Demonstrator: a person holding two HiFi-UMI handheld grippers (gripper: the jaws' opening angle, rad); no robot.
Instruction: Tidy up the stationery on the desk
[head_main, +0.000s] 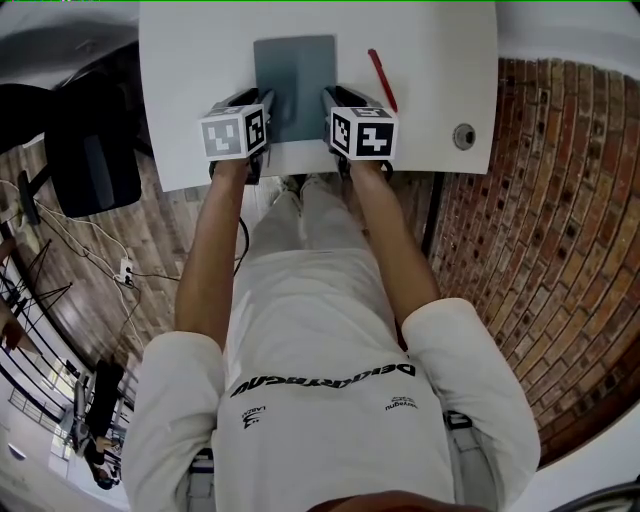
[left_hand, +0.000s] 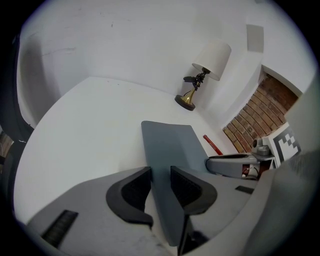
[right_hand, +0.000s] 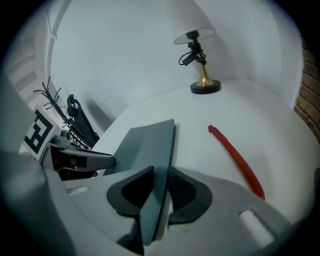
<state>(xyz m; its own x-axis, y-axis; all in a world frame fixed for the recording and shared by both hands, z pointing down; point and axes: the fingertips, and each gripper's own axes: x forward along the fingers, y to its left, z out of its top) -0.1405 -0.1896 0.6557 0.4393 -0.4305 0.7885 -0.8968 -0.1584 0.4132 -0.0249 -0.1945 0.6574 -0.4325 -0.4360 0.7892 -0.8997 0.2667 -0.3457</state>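
Two tongs grip one grey notebook (head_main: 295, 75) at a white desk (head_main: 200, 60). A person in a white shirt, seen from above, holds them side by side with both arms stretched forward.

The left tongs (head_main: 270, 104) are closed on the notebook's near edge toward its left corner. In the left gripper view the grey cover (left_hand: 170, 145) fills the narrow gap between the two dark pads of those tongs (left_hand: 160, 172). The right tongs (head_main: 331, 97) pinch the same near edge toward its right corner. The right gripper view shows the book's edge (right_hand: 145, 142) wedged between the pads of those tongs (right_hand: 160, 175), with a pale strip showing along its side. From both pairs the notebook stretches straight ahead across the desk.

A red pen (head_main: 382, 80) lies on the desk just to the right of the right tongs, touching neither them nor the notebook. It slants away ahead in the right gripper view (right_hand: 237, 160).

Well beyond both tongs, at the far edge of the desk against a white wall, stands a small lamp (right_hand: 200, 55) with a brass base and a white shade. A brick floor (head_main: 560, 200) lies to the right of the desk.
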